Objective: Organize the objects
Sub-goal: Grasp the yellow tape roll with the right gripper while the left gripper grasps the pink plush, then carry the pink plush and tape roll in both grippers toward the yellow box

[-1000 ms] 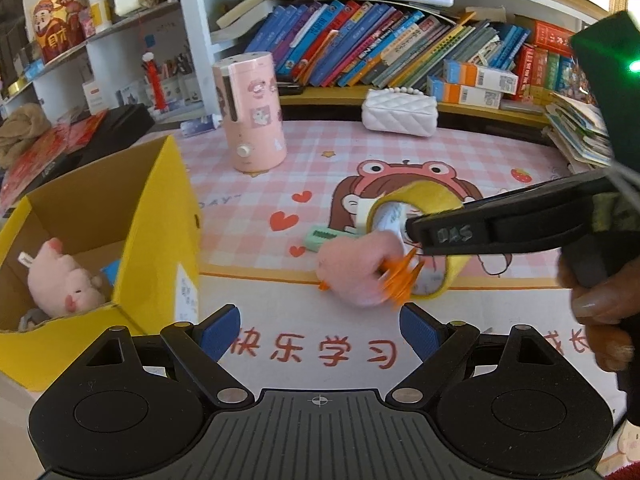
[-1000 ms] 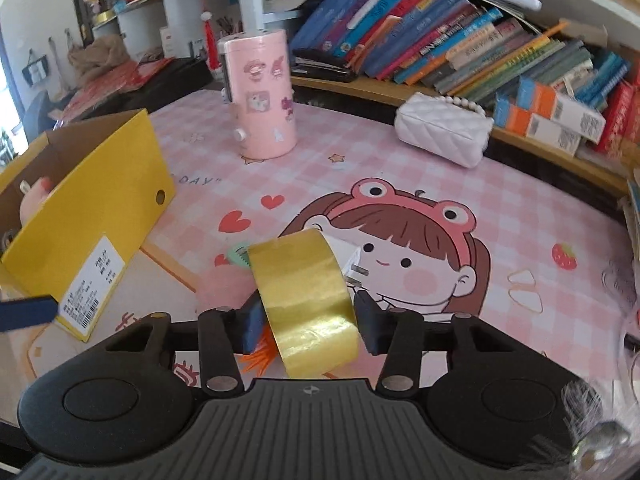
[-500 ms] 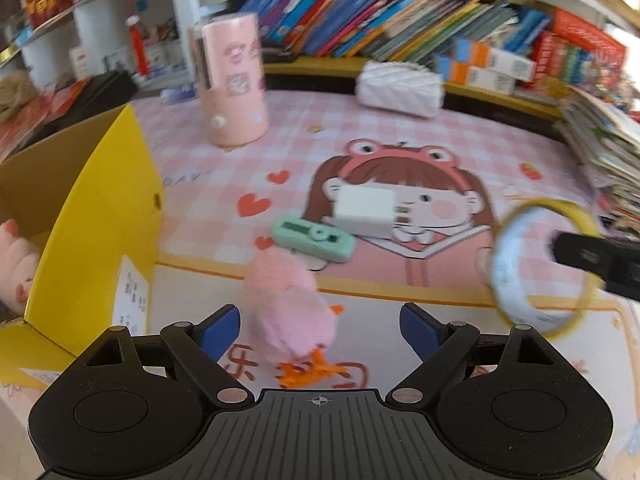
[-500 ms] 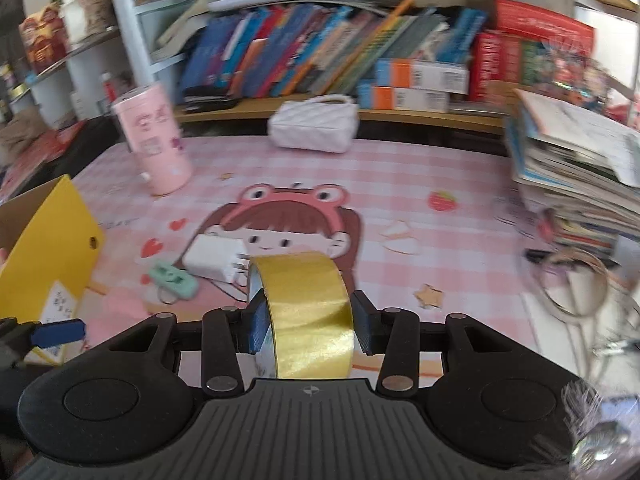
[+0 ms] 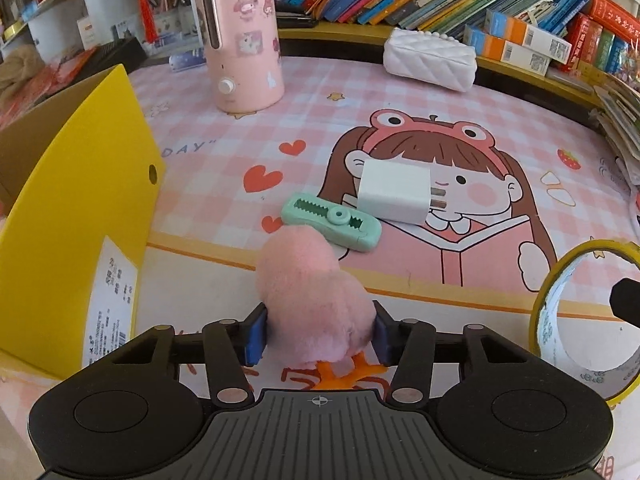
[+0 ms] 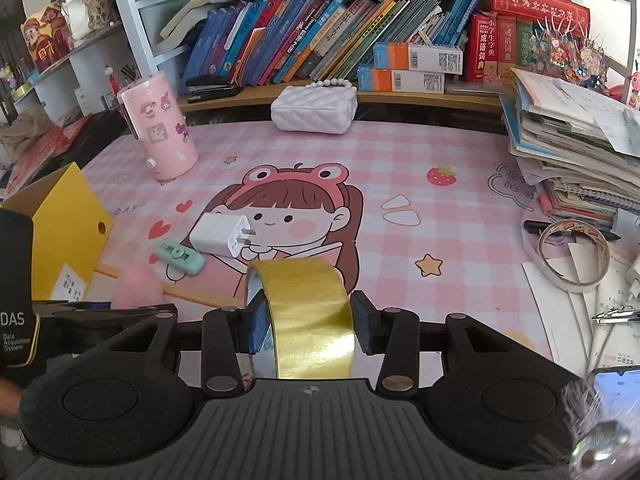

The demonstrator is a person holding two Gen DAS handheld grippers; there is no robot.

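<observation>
left tongs [image 5: 318,338] now clamping pink plush [image 5: 316,300]

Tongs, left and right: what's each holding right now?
Left tongs: closed on the fluffy pink plush toy.
Right tongs: closed on the gold tape roll.

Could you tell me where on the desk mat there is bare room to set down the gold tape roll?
Bare mat lies between the white quilted purse and the frog-hat girl print, and right of her toward the book stack. It is crowded near the white charger, green cutter and yellow box; the tape ring and papers fill the right edge.
</observation>
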